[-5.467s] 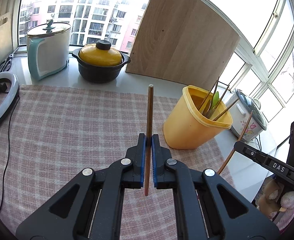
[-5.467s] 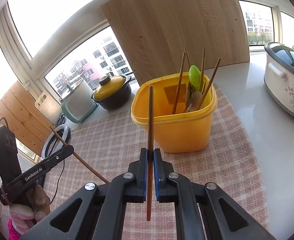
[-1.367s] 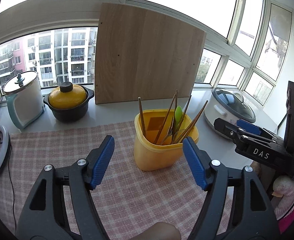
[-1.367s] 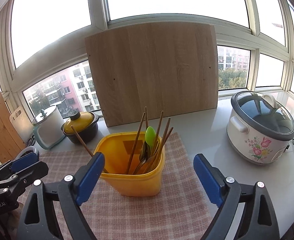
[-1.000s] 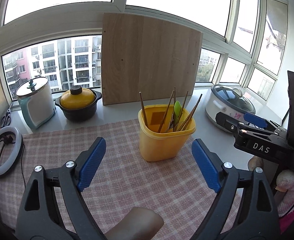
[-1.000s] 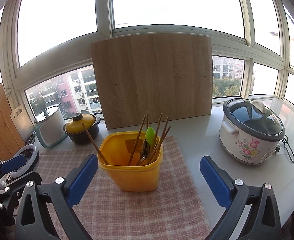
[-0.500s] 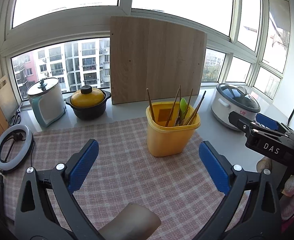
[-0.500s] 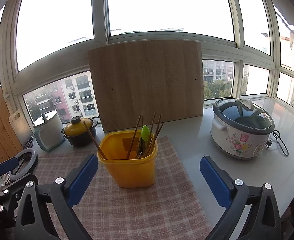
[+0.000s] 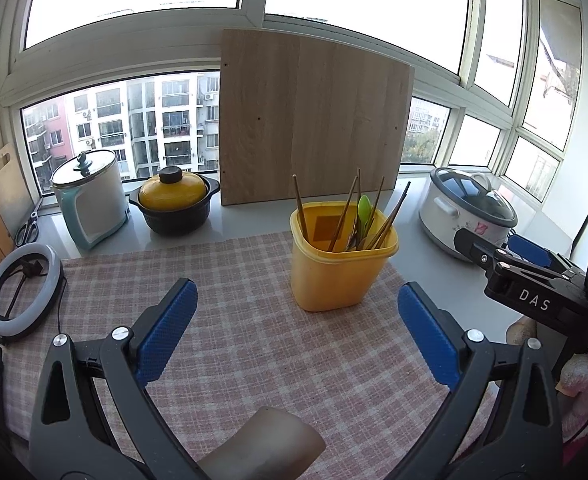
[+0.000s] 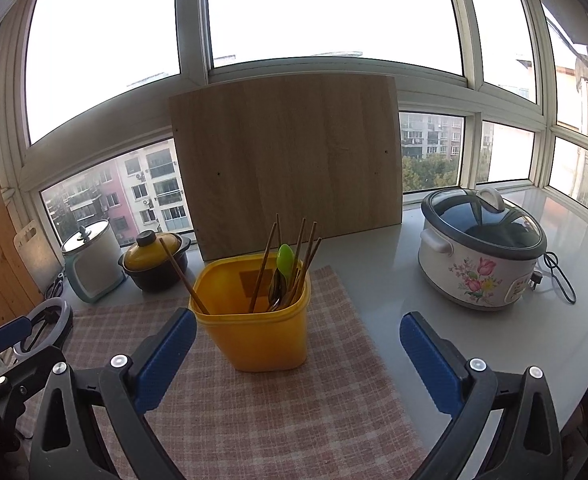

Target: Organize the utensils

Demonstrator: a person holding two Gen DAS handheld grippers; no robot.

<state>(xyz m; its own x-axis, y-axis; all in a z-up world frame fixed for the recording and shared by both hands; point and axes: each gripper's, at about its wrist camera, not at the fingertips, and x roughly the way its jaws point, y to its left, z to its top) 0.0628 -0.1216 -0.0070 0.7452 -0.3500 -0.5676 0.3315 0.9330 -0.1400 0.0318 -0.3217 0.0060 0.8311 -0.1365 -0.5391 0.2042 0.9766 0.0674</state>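
Observation:
A yellow plastic bin (image 9: 336,272) stands on the checked cloth (image 9: 233,300); it also shows in the right wrist view (image 10: 261,332). Several brown chopsticks (image 9: 382,216) and a green spoon (image 9: 364,208) stand in it, seen too in the right wrist view as chopsticks (image 10: 302,256) and spoon (image 10: 285,258). My left gripper (image 9: 294,312) is wide open and empty, back from the bin. My right gripper (image 10: 294,340) is wide open and empty, in front of the bin. The right gripper body (image 9: 534,284) shows at the right of the left wrist view.
A wooden board (image 9: 314,128) leans on the window behind the bin. A yellow-lidded black pot (image 9: 173,204) and a white kettle (image 9: 89,200) stand at the back left. A flowered rice cooker (image 10: 482,264) sits right. A ring light (image 9: 21,288) lies at the left edge.
Both grippers let go of their chopsticks, which now stand in the bin, opened wide, and have drawn back and up from the bin.

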